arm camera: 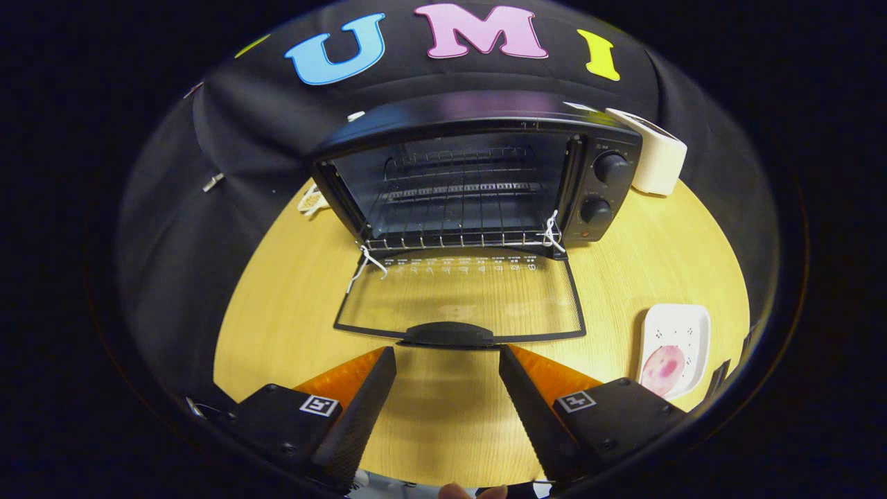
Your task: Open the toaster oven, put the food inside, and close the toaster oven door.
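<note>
A black toaster oven [478, 173] stands on the wooden table [291, 312] with its glass door [461, 301] folded down flat. The wire rack [457, 208] inside is bare. The door's black handle [449, 335] lies just ahead of my gripper [447, 357], whose fingers stand apart with nothing between them. To the right, beside the right finger, a white rectangular plate [682, 329] carries a round pink piece of food [663, 366].
A white boxy appliance [655, 159] stands behind the oven's right corner. Two knobs [604, 187] sit on the oven's right panel. A white cord [312, 201] lies at the oven's left. Black cloth walls close in the table's back and left.
</note>
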Available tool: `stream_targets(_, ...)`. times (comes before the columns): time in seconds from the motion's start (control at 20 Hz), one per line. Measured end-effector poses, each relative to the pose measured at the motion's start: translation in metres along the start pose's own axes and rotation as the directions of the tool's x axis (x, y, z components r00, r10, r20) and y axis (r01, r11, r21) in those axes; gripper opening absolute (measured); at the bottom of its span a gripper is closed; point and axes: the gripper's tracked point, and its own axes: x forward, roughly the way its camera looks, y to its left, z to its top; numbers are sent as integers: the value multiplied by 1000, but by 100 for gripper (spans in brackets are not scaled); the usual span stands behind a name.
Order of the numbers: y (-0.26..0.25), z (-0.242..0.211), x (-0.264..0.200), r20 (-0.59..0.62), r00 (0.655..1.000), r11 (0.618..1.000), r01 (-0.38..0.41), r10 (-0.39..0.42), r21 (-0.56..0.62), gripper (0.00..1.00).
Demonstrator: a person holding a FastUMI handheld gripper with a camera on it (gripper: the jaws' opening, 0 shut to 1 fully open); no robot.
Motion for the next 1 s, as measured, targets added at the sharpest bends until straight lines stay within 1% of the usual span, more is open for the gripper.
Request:
stream_targets(0.1,-10,12,-22,13,999,999,-35,35,-15,98)
stream_targets(0.3,-42,33,-63,25,997,997,-76,77,-31,99)
stream_targets(0.45,-75,40,-86,-3,996,995,-93,93,-38,99)
stream_targets(0.6,-113,35,-101,-55,994,995,-97,97,-9,99)
stream_targets(0.7,-144,32,-108,-91,992,996,-86,86,5,99)
stream_targets(0.85,-197,25,-115,-141,989,999,-46,48,15,99)
stream_targets(1.0,-240,9,-113,-211,977,999,-22,30,42,99)
